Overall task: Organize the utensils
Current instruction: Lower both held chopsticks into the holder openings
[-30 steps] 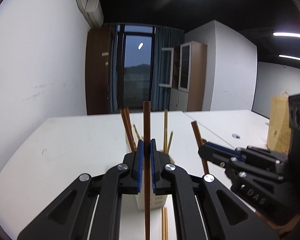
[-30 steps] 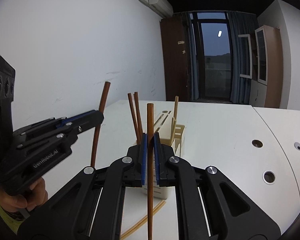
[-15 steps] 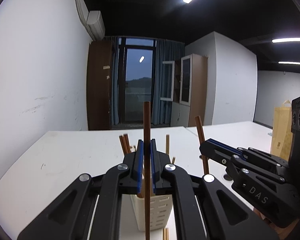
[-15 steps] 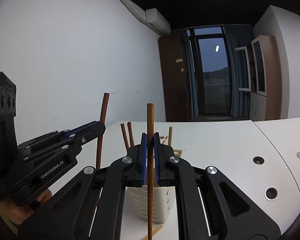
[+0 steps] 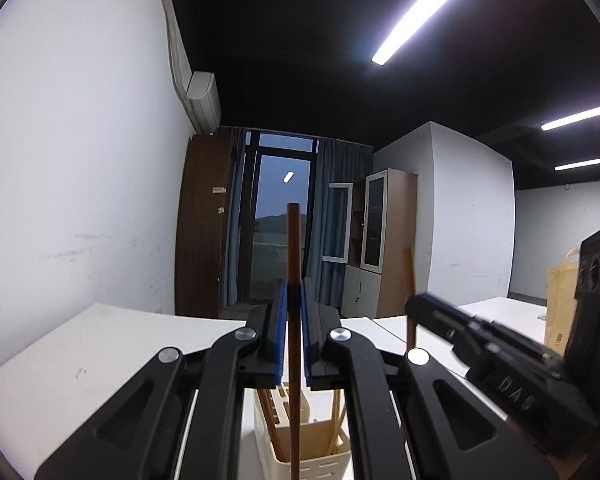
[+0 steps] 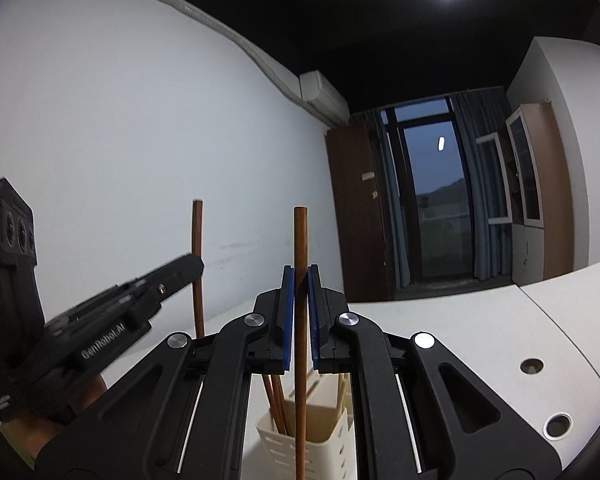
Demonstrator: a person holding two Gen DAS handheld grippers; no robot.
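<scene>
Brown chopstick: clamped upright in left hand-held gripper.
Right hand-held gripper: clamps second chopstick.
Right view only: bench holes.

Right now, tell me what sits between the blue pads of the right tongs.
A dark brown chopstick, held upright between the right tongs, its lower end running down in front of the cream utensil holder. The right wrist view shows it.

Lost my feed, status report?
Left gripper shut on a brown chopstick; right gripper likewise. Both upright above cream holder. Nothing blocking.
</scene>
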